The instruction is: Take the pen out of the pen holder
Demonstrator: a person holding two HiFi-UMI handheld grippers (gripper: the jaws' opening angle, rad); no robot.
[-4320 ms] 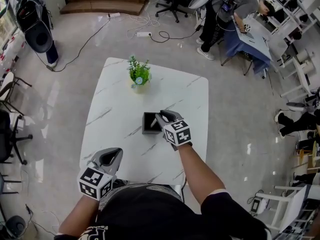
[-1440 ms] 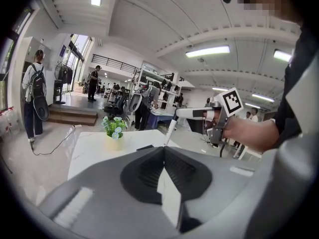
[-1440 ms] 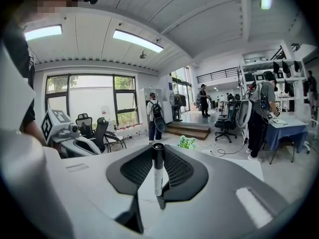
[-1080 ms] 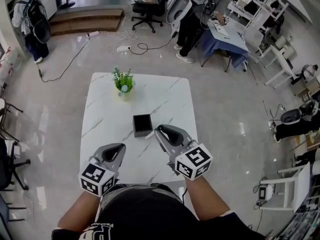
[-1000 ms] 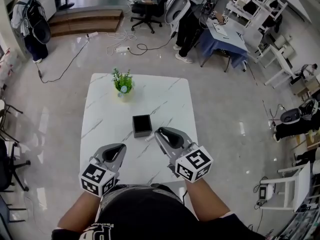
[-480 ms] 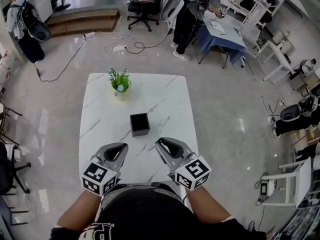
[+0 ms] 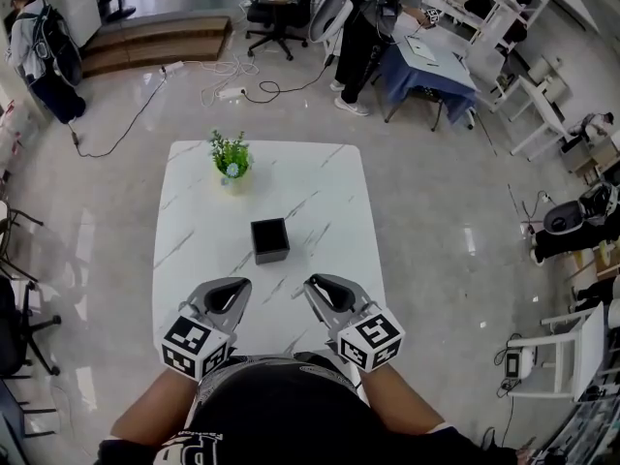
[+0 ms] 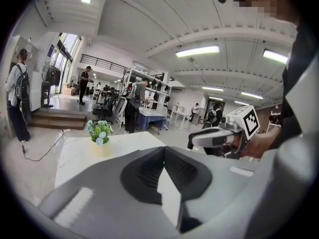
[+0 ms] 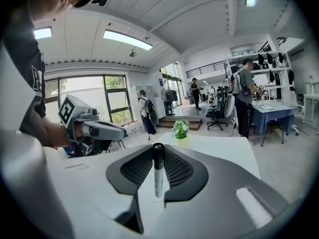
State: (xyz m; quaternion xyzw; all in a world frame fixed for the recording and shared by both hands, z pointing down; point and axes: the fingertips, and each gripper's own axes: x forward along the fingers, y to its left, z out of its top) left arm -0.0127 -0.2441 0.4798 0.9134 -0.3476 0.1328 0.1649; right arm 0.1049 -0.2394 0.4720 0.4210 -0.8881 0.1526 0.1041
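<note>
The black square pen holder (image 7: 270,239) stands alone near the middle of the white marble table (image 7: 320,187). My right gripper (image 7: 321,286) hovers over the table's near edge, well back from the holder. In the right gripper view my right gripper (image 9: 158,151) is shut on a pen (image 9: 158,179) with a black cap and white barrel, held upright between the jaw tips. My left gripper (image 7: 231,289) hangs beside it at the near left, shut with nothing in it; its jaw tips (image 8: 163,151) meet.
A small potted plant (image 7: 231,159) stands at the table's far left. Beyond the table lie floor cables (image 7: 242,76), an office chair (image 7: 276,13) and a blue-covered desk (image 7: 431,61) with people. Chairs (image 7: 19,308) stand at the left.
My right gripper has drawn back from the pen holder to the table's near edge with the pen in it. The left gripper has barely moved.
</note>
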